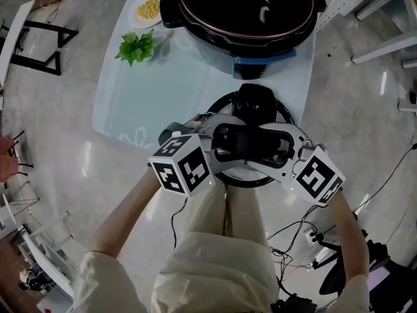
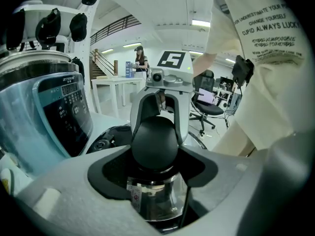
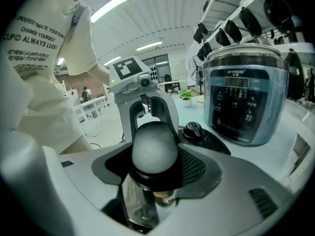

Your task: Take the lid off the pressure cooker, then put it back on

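Observation:
The pressure cooker (image 1: 247, 18) stands open at the far end of the table, its blue-fronted body (image 3: 243, 102) to the right in the right gripper view. Its black lid (image 1: 281, 109) lies flat near the table's front edge. Both grippers meet over the lid's round knob (image 2: 154, 141) from opposite sides. My left gripper (image 1: 228, 142) comes in from the left and my right gripper (image 1: 270, 150) from the right. In each gripper view the knob (image 3: 154, 149) sits between the wide jaws with dark gaps beside it. The pads do not visibly press on it.
A small plate of yellow kernels (image 1: 148, 9) and a green leafy sprig (image 1: 137, 45) sit on the pale glass table (image 1: 150, 103) to the left of the cooker. Cables (image 1: 293, 240) trail on the floor at the right. White racks (image 1: 384, 18) stand at the back right.

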Tool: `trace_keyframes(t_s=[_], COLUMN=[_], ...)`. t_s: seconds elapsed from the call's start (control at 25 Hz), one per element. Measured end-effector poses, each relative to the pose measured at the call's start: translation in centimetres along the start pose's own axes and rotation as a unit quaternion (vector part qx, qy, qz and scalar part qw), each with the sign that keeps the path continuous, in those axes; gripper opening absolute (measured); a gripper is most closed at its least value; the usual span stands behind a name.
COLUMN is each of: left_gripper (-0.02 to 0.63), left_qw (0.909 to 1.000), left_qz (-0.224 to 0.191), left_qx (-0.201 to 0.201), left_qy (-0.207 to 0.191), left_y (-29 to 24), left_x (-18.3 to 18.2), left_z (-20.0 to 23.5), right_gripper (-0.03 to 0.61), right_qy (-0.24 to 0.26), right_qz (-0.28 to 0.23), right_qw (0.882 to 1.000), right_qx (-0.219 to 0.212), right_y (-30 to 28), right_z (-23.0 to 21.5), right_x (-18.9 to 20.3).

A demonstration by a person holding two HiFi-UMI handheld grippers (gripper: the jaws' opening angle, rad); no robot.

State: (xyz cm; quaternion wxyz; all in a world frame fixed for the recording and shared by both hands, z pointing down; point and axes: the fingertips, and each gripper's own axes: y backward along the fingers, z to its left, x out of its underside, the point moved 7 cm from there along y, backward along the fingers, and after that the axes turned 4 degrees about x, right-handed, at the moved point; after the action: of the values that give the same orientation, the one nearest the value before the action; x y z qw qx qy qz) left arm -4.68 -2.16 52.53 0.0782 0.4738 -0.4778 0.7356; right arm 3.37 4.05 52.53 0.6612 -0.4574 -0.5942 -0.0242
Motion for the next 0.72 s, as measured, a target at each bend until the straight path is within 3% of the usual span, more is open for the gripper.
trace_keyframes(t_s=[0.32,0.72], left_gripper=[0.278,0.278], left_qw=[1.0000,0.9984], left_qz=[0.007,0.057], left_qx=[-0.004,-0.002], left_qy=[0.004,0.000], left_y=[-0.1,0.4], left_x=[0.0,-0.9], left_z=[0.1,-0.1], right_gripper=[0.279,0.279], right_qy=[-0.005,-0.011], right_qz=[0.016,0.053], right_qw=[1.000,0.998], right_qx=[0.001,0.012], right_y=[0.0,0.1], right_z=[-0.1,0.3], right_x=[-0.1,-1.1])
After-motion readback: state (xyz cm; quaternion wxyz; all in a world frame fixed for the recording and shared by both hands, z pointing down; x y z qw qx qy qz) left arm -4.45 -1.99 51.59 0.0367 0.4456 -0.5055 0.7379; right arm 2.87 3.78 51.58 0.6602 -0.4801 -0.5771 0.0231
